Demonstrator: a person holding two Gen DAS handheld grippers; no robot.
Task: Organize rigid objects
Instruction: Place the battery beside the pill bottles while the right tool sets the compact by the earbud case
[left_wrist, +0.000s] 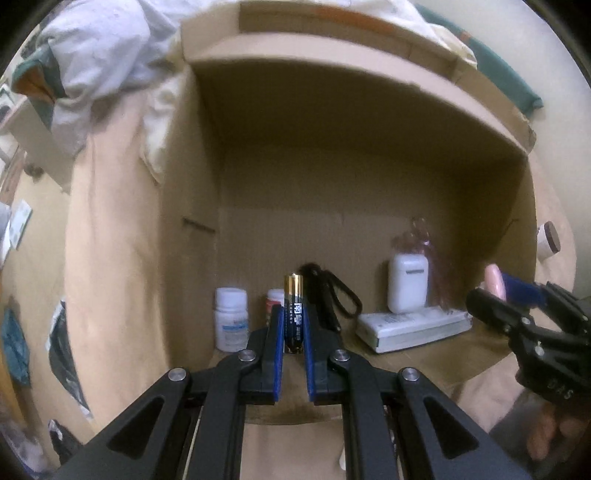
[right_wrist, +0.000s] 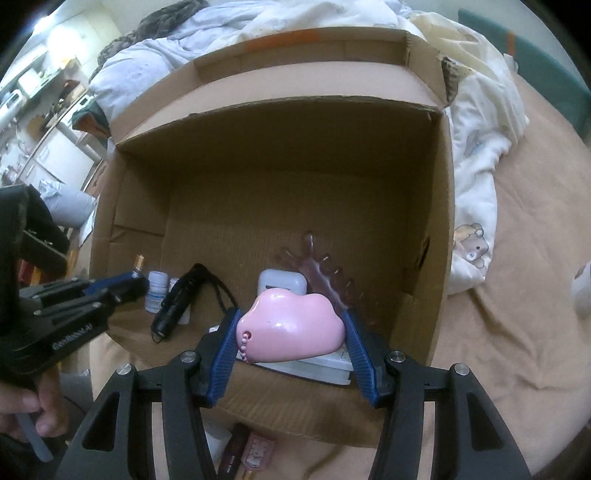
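— What was held by the left tongs (left_wrist: 293, 325)?

— A gold and black battery (left_wrist: 293, 314) was pinched upright between the two blue pads. It was kept at the open front of the big cardboard box (left_wrist: 369, 177), which was lying on its side on a bed.

— And the right tongs (right_wrist: 290, 325)?

— They were squeezed onto a shiny pink cloud-shaped thing (right_wrist: 291, 326) with a little pink bead chain hanging from it. It was held at the front of the box too, more to the right side, just above a flat white case (right_wrist: 317, 365).

— What was already put inside the box?

— Near the left wall a white pill bottle (left_wrist: 231, 319) was stood up, with a smaller red and white bottle (left_wrist: 274, 301) beside it. Close to those a black flashlight (right_wrist: 179, 301) with a loop cord was laid down. Further right, a white earbud case (left_wrist: 408, 284) was set on the flat white case. Behind the earbud case, near the back wall, a see-through pink comb-like thing (right_wrist: 325, 273) was leaned.

— Was anything seen outside the box?

— White bedding (right_wrist: 480, 206) with little bears was bunched up along the right wall of the box. A small round jar (left_wrist: 548, 240) was seen past that wall.
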